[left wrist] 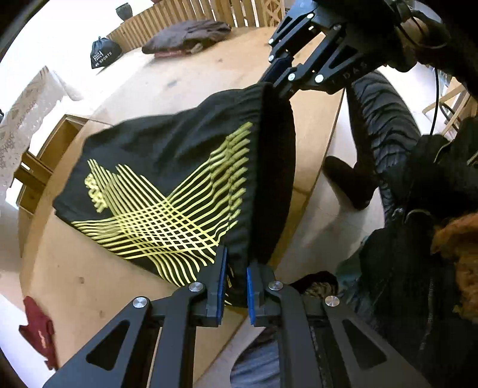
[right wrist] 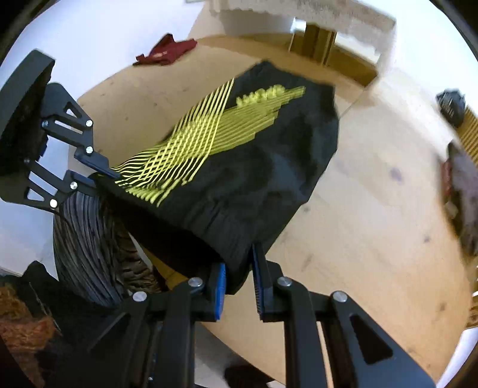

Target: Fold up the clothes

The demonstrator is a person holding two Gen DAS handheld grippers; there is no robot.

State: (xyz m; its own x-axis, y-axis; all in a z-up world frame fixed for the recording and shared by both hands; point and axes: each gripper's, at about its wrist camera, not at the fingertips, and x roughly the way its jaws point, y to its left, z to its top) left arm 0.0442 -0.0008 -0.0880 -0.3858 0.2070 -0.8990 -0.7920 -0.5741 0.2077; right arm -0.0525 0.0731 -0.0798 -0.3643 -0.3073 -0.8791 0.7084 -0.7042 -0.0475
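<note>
Holding a black garment (left wrist: 185, 155) by one edge, you have both grippers clamped on it above the round wooden tabletop (left wrist: 89, 280). Your left gripper (left wrist: 236, 286) has its blue-padded jaws closed on a fold of the black fabric at 6 o'clock in the left wrist view. Your right gripper (right wrist: 239, 283) does the same at 6 o'clock in its own view, jaws pinched on a bunched edge of the cloth. In the left wrist view the right gripper (left wrist: 279, 74) also shows at 1 o'clock, gripping the far end of that same edge.

The garment carries a yellow crossed-stripe print (left wrist: 167, 215) on its upper face. Its held edge is raised off the wood, while the rest slopes down toward the tabletop; its far corner reaches 9 o'clock in the left wrist view.

A dark red garment (right wrist: 167, 52) lies at the tabletop's edge, at 11 o'clock in the right wrist view, well apart from the black one. A pile of brown clothes (left wrist: 188, 38) sits at 12 o'clock in the left wrist view, near a slatted wooden fence (left wrist: 167, 21). A small black bag (left wrist: 104, 53) with white lettering rests at 11 o'clock there.

Your striped trouser leg (left wrist: 385, 119) shows at 2 o'clock, beside the tabletop.
</note>
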